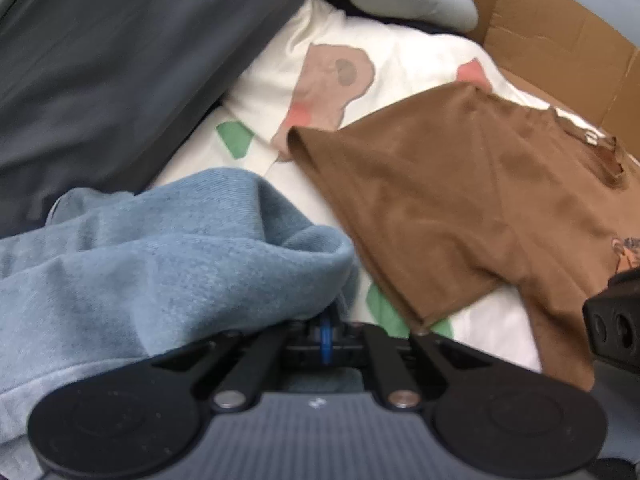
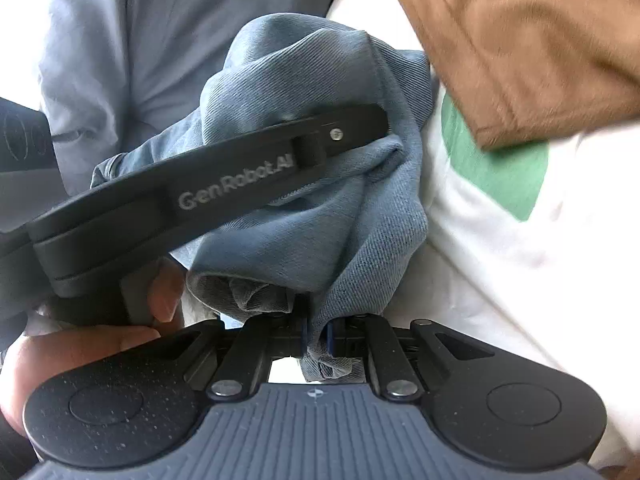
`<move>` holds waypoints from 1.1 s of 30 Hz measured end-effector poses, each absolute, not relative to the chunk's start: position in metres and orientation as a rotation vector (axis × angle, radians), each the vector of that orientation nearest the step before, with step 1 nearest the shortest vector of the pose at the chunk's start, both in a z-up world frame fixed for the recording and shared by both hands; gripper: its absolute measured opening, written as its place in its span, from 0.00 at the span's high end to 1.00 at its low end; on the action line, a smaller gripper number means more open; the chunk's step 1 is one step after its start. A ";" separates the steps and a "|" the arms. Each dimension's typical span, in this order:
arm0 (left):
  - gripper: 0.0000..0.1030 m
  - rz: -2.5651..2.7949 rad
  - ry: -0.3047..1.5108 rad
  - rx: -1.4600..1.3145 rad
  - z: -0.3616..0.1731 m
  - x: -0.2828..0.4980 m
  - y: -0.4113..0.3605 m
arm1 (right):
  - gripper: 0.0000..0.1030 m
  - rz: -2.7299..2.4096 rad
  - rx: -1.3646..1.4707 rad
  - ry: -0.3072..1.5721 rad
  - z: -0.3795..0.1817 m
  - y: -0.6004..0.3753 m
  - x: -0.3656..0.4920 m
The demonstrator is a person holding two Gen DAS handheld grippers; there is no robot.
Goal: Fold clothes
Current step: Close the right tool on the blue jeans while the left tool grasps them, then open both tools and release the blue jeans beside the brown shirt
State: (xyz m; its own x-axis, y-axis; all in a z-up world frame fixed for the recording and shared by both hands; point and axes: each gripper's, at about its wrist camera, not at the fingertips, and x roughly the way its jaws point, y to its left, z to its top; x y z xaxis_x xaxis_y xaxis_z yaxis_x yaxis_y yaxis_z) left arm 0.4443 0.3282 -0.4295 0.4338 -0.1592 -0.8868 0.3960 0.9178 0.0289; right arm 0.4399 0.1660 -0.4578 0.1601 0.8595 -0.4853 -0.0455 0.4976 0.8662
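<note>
Now the blue garment (image 2: 320, 184) is pinched by both tools at once. The right tool (image 2: 318, 340) is closed tight on a bunched fold, cloth visibly trapped between its pads. The left tool (image 1: 326, 336) is closed too, with the blue garment draped over it, apparently caught at the pads. The garment is held bunched above a white patterned sheet (image 1: 352, 56), just beside a brown shirt (image 1: 460, 200) lying there. A cardboard box (image 1: 560, 32) is seen beyond. Trouble could come from the bunching: several layers seem to be gripped together, so a crooked fold may result. The brown shirt's edge could also be dragged along.
</note>
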 end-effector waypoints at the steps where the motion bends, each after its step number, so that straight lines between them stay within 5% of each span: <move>1: 0.96 -0.347 1.073 0.255 -0.430 0.443 0.329 | 0.93 0.766 0.840 1.248 -0.459 0.168 0.439; 9: 0.96 -0.316 1.124 0.309 -0.434 0.432 0.354 | 0.89 0.800 0.845 1.290 -0.457 0.173 0.426; 15: 0.96 -0.253 1.154 0.405 -0.436 0.410 0.368 | 0.54 0.795 0.704 1.259 -0.435 0.129 0.429; 27: 0.97 -0.226 1.154 0.299 -0.425 0.389 0.358 | 0.50 0.713 0.496 1.123 -0.411 -0.013 0.496; 33: 0.82 -0.216 1.138 0.164 -0.412 0.370 0.343 | 0.50 0.649 0.439 1.068 -0.394 -0.039 0.523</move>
State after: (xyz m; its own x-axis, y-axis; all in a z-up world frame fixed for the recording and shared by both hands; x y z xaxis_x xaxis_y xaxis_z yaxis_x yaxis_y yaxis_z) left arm 0.3698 0.3431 -0.4118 0.4022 -0.0868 -0.9114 0.2533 0.9672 0.0197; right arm 0.5228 -0.0394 -0.3943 0.3268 0.6773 -0.6591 -0.2731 0.7354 0.6202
